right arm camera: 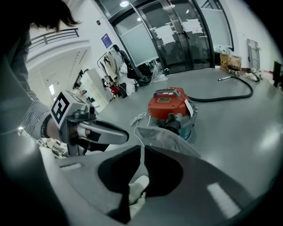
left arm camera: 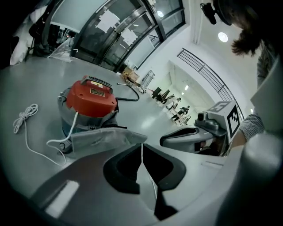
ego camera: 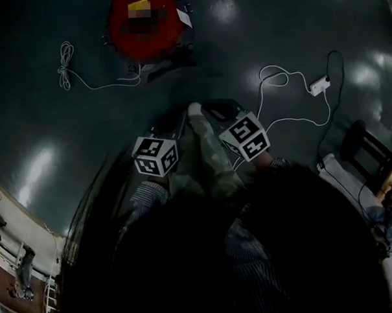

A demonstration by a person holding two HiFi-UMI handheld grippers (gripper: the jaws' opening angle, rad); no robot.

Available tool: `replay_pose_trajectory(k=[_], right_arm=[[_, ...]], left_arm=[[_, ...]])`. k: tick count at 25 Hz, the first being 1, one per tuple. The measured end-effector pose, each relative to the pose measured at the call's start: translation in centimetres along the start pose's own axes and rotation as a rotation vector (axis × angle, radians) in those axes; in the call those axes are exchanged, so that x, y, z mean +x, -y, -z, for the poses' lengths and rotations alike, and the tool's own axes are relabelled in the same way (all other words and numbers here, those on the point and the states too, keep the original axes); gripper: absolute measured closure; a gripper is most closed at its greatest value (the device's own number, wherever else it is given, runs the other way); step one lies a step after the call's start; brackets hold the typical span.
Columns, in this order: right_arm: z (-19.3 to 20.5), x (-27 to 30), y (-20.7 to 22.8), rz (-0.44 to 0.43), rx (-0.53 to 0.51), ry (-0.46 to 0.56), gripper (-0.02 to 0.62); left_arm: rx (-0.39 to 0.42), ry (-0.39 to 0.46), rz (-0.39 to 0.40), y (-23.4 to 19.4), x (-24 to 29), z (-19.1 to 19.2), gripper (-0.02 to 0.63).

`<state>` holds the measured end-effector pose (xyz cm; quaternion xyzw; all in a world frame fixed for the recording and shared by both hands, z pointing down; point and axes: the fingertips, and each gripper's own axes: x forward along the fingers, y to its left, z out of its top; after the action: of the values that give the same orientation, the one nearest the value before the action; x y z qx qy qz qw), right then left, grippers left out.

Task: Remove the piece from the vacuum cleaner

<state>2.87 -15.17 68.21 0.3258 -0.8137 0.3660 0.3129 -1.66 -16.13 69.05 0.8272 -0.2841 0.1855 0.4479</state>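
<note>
The red-topped vacuum cleaner [ego camera: 141,25] stands on the dark floor, far ahead of both grippers. A grey cloth filter bag [ego camera: 206,162] hangs between the grippers, away from the vacuum. My left gripper [ego camera: 180,124] pinches one edge of it. In the left gripper view the jaws [left arm camera: 142,148] are pressed together on a thin fold, and the bag [left arm camera: 101,139] spreads left toward the vacuum [left arm camera: 90,99]. My right gripper [ego camera: 207,113] holds the other edge. In the right gripper view its jaws [right arm camera: 142,150] are shut on pale cloth, with the bag [right arm camera: 166,139] in front of the vacuum [right arm camera: 170,106].
A white cord [ego camera: 65,67] lies coiled left of the vacuum. A white power strip [ego camera: 320,85] with looped cable lies at the right. A black hose [right arm camera: 230,95] lies on the floor behind the vacuum. A dark frame [ego camera: 364,148] stands at the right edge.
</note>
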Motion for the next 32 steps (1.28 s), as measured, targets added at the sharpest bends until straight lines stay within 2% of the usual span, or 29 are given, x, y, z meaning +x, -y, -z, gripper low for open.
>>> replay_pose_trajectory(k=[4, 9, 12, 15, 17, 20, 23, 28, 30, 32], right_arm=[[0.6, 1.7, 2.5, 0.041, -0.038, 0.006, 0.575], [0.4, 4.3, 4.3, 0.062, -0.073, -0.008, 0.569], [-0.3, 5.4, 5.8, 0.085, -0.113, -0.014, 0.530], [-1.1, 6.1, 7.5, 0.120, -0.164, -0.020, 0.499], [-1.5, 6.4, 8.5, 0.151, -0.234, -0.045, 0.489], [-1.3, 7.1, 9.7, 0.199, -0.421, -0.132, 0.466], [-0.2, 8.2, 10.2, 0.203, -0.571, -0.232, 0.462], [1.1, 9.6, 11.4, 0.220, -0.659, -0.326, 0.467], [1.3, 9.9, 11.6, 0.223, -0.668, -0.343, 0.483], [1.4, 9.9, 11.5, 0.218, -0.655, -0.344, 0.534]], left_arm=[[0.026, 0.023, -0.017, -2.7, 1.8, -0.4, 0.560], [0.139, 0.031, -0.093, -5.8, 3.3, -2.1, 0.462], [0.194, 0.017, -0.152, -7.4, 4.0, -2.5, 0.406], [0.251, 0.001, -0.185, -8.6, 4.9, -2.7, 0.386], [0.294, -0.026, -0.195, -9.4, 5.6, -2.8, 0.379], [0.387, -0.086, -0.211, -9.8, 6.4, -3.4, 0.379], [0.484, -0.169, -0.213, -10.2, 7.1, -3.1, 0.379], [0.647, -0.326, -0.194, -11.3, 8.1, -1.0, 0.380], [0.676, -0.354, -0.200, -11.6, 8.2, -0.6, 0.400], [0.678, -0.353, -0.215, -11.7, 8.2, -0.8, 0.423]])
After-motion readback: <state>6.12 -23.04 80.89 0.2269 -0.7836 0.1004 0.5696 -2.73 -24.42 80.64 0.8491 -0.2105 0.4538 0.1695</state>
